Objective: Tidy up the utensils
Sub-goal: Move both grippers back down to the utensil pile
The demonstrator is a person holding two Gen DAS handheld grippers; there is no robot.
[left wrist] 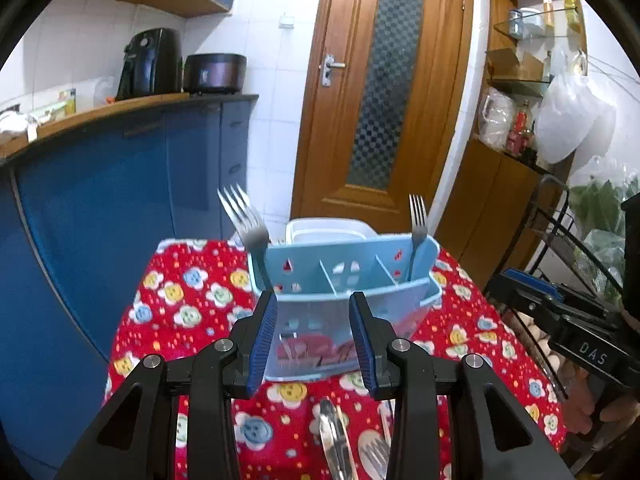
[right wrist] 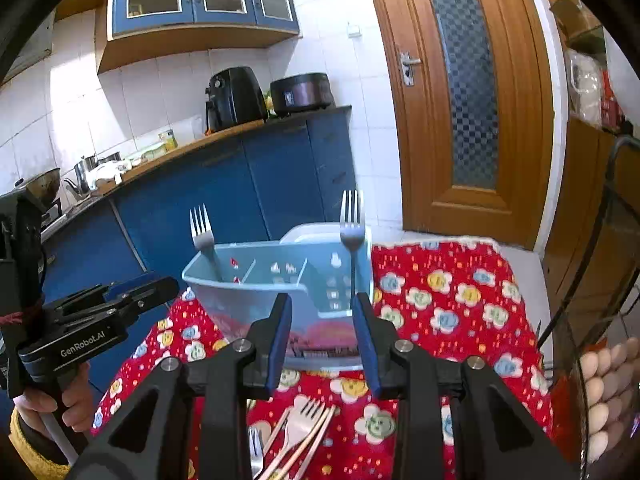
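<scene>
Blue kitchen cabinets (left wrist: 120, 184) fill the left, with a black air fryer (left wrist: 150, 62) up on the counter and a wooden door (left wrist: 384, 92) behind. Down on the worktop's red flowered cloth (left wrist: 180, 292) stands the pale blue utensil caddy (left wrist: 344, 280), one fork (left wrist: 246, 220) upright in its left compartment and a second fork (left wrist: 418, 228) in its right one. Left gripper (left wrist: 313, 338) hovers before the caddy, fingers spread, pinching nothing. Right gripper (right wrist: 322, 340) likewise, fingers apart and empty. More loose cutlery (right wrist: 304, 432) lies on the cloth just beneath it.
</scene>
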